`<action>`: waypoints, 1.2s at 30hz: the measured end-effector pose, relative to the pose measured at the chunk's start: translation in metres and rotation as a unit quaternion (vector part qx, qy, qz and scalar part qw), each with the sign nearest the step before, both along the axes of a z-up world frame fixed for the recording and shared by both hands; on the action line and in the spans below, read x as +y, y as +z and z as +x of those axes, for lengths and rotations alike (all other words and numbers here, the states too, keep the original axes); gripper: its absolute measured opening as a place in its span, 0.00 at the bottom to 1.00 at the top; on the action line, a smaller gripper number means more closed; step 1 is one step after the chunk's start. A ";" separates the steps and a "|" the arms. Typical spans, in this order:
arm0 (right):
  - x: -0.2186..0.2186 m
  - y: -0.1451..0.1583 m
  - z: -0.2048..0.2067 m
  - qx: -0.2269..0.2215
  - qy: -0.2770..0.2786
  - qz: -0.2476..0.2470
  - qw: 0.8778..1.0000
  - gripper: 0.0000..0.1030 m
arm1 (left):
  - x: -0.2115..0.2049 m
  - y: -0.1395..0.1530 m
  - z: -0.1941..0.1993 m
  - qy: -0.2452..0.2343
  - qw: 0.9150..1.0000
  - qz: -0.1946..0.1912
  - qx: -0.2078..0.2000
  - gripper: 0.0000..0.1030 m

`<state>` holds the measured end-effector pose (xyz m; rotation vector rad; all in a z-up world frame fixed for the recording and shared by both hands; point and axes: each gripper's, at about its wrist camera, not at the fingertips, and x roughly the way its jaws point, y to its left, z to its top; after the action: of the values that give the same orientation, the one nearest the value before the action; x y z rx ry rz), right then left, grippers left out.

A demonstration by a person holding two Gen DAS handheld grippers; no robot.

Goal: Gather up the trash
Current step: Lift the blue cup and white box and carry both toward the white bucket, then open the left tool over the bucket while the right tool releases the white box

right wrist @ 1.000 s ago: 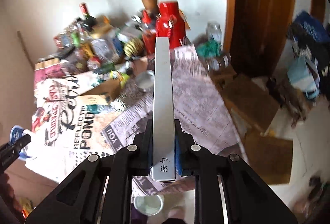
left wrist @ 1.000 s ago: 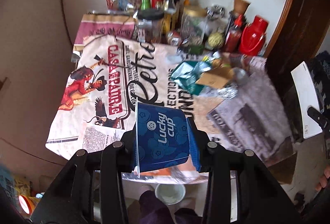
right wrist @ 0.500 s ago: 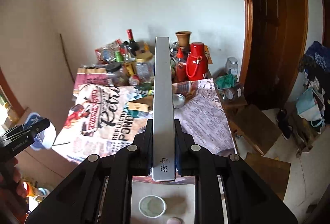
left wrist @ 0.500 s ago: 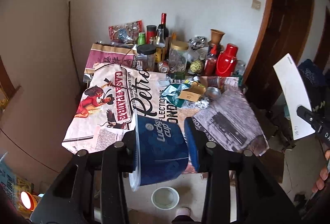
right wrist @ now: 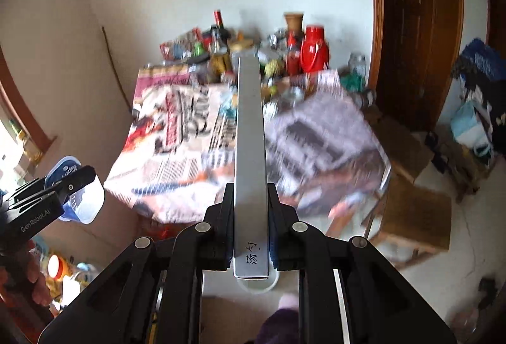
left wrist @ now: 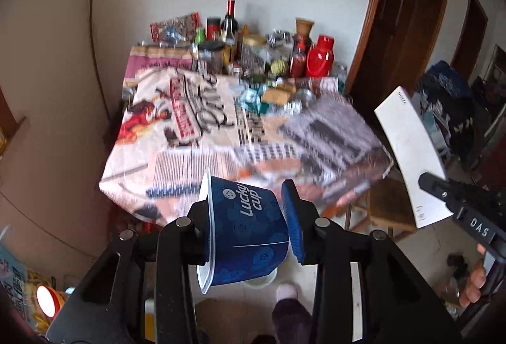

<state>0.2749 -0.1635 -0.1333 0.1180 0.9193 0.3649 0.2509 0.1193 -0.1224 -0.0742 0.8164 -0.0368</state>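
Note:
My left gripper point(left wrist: 246, 227) is shut on a blue "Lucky cup" plastic cup point(left wrist: 243, 236), held on its side in the air in front of the table. It also shows at the left of the right wrist view point(right wrist: 76, 192). My right gripper point(right wrist: 249, 233) is shut on a long flat white box point(right wrist: 249, 160) that points forward over the table. The box also shows at the right of the left wrist view point(left wrist: 411, 154). More trash, a teal wrapper point(left wrist: 253, 98) and a small cardboard box point(left wrist: 278, 94), lies mid-table.
The table point(left wrist: 177, 147) is covered with printed newspaper, with bottles, jars and a red thermos point(left wrist: 319, 60) along the back by the wall. A wooden door point(left wrist: 404, 27) stands to the right. A white bowl point(right wrist: 257, 284) sits on the floor below, and cardboard boxes point(right wrist: 414, 217) stand at the right.
Both grippers have pulled back from the table and tilted down a little, so the table sits farther away. The blue cup and the white box stay gripped.

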 end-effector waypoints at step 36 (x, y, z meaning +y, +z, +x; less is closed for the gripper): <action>0.044 -0.418 0.002 0.222 0.138 -0.076 0.962 0.15 | -0.031 -0.421 0.042 0.042 0.975 -0.070 0.208 0.03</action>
<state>0.2769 -0.1200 -0.5513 -0.0756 1.4122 0.5363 0.2929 0.0879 -0.5439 -0.2565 1.2288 0.0022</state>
